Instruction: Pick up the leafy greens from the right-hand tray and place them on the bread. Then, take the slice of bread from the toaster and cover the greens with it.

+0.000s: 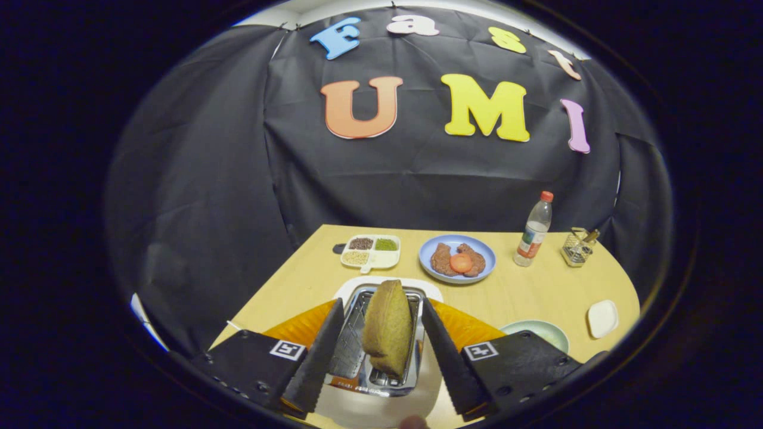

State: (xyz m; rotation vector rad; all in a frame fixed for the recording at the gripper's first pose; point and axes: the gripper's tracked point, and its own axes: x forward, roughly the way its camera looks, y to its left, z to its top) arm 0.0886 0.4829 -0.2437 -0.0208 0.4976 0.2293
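Two fingers of the hand-held gripper (381, 351) stand wide apart, holding nothing, flanking the bread slice (388, 325) upright in the toaster (381, 357). Best to close squarely on its flat faces, then lift straight. Beyond: divided tray (371, 251) of grains, blue plate (457, 258) with meat and tomato.

We see a brown slice of bread (387, 326) standing upright and slightly tilted in the slot of the white, metal-topped toaster (381, 381), between the fingers.
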